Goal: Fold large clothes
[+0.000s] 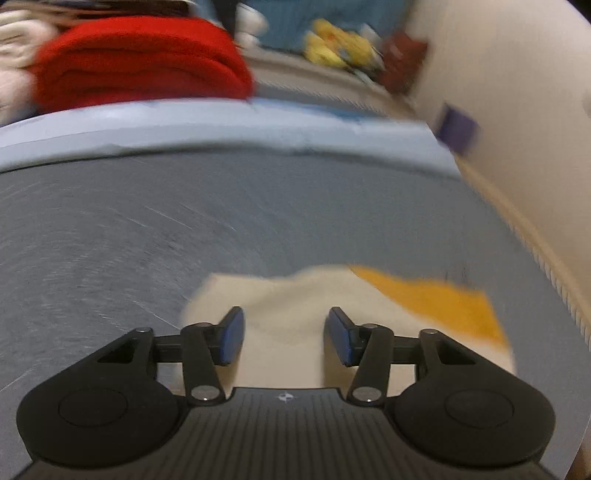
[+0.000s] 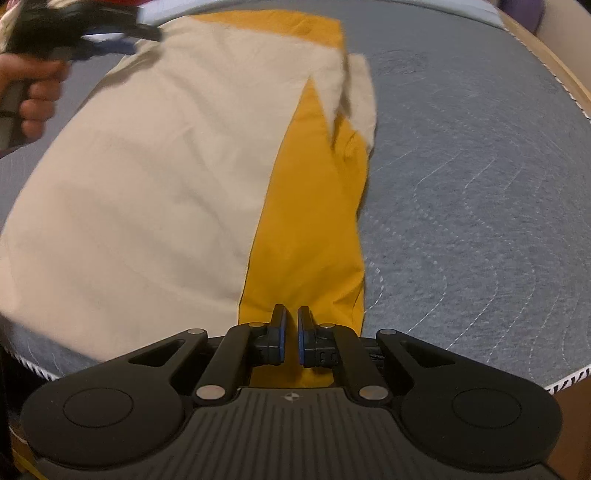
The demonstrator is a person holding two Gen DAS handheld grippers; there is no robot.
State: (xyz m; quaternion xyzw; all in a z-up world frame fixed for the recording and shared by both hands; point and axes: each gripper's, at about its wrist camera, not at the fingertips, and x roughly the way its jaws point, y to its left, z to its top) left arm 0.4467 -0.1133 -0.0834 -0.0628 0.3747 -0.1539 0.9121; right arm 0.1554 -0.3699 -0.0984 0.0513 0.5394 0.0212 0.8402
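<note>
A large cream and mustard-yellow garment (image 2: 166, 177) lies partly folded on a grey quilted mattress (image 2: 480, 184). My right gripper (image 2: 291, 332) sits over its near yellow edge with the jaws nearly closed and a thin gap between them; I see no cloth between the pads. My left gripper (image 1: 284, 336) is open and empty, hovering above the garment's far cream end (image 1: 288, 302). It also shows in the right wrist view (image 2: 74, 33) at the top left, held by a hand.
A folded red blanket (image 1: 140, 62) and cream cloth (image 1: 14, 44) are stacked beyond the mattress. Yellow and dark red items (image 1: 340, 44) lie further back by a beige wall (image 1: 517, 92). The mattress edge (image 2: 569, 380) runs near my right gripper.
</note>
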